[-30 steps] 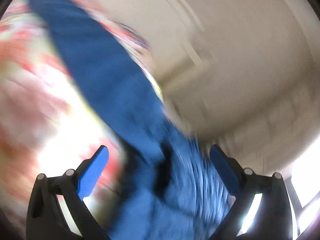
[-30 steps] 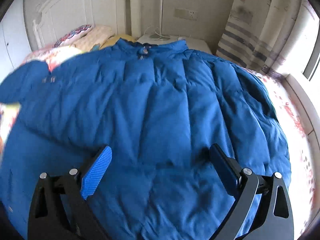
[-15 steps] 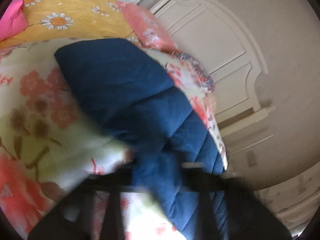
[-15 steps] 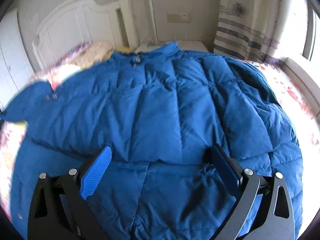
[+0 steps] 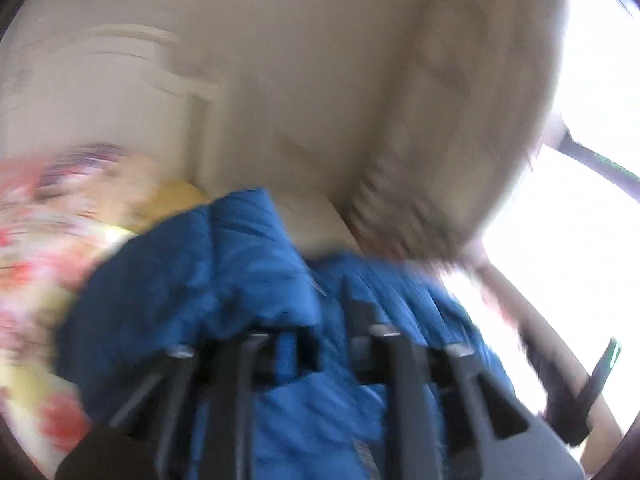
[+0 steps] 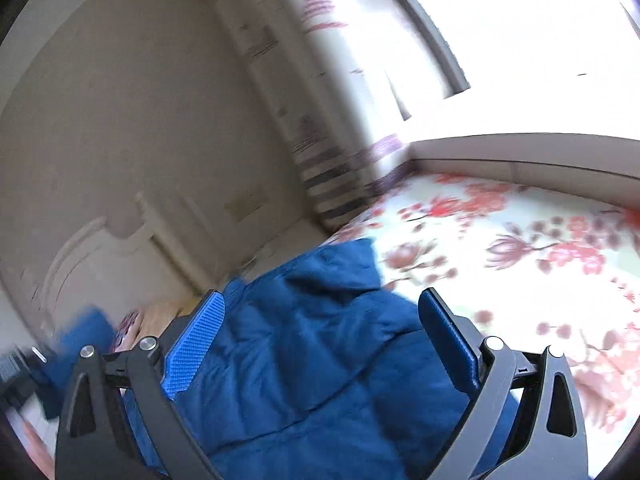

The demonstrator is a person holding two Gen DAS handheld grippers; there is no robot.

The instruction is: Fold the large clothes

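Observation:
The blue puffy jacket (image 6: 304, 360) lies on the flowered bedspread (image 6: 520, 248). In the blurred left wrist view a fold of the jacket (image 5: 208, 280) drapes over my left gripper (image 5: 304, 344). Its jaws are opening, with a tongue of blue fabric between them and a dark gap beside the right finger. My right gripper (image 6: 320, 336) is open and rolled to one side. It hovers over the jacket's edge near the window side of the bed. Its blue pads (image 6: 196, 344) stand wide apart with nothing pinched.
A white headboard (image 6: 100, 248) and a beige wall stand behind the bed. A striped curtain (image 6: 328, 176) hangs beside a bright window (image 6: 540, 32). A low ledge (image 6: 520, 152) runs along the bed's far side. Pillows (image 5: 172, 196) lie by the headboard.
The left gripper, blurred and closed on the sleeve half a second ago, has swung with the fabric toward the jacket and window. The right gripper has rolled and shifted to the jacket's window-side edge.

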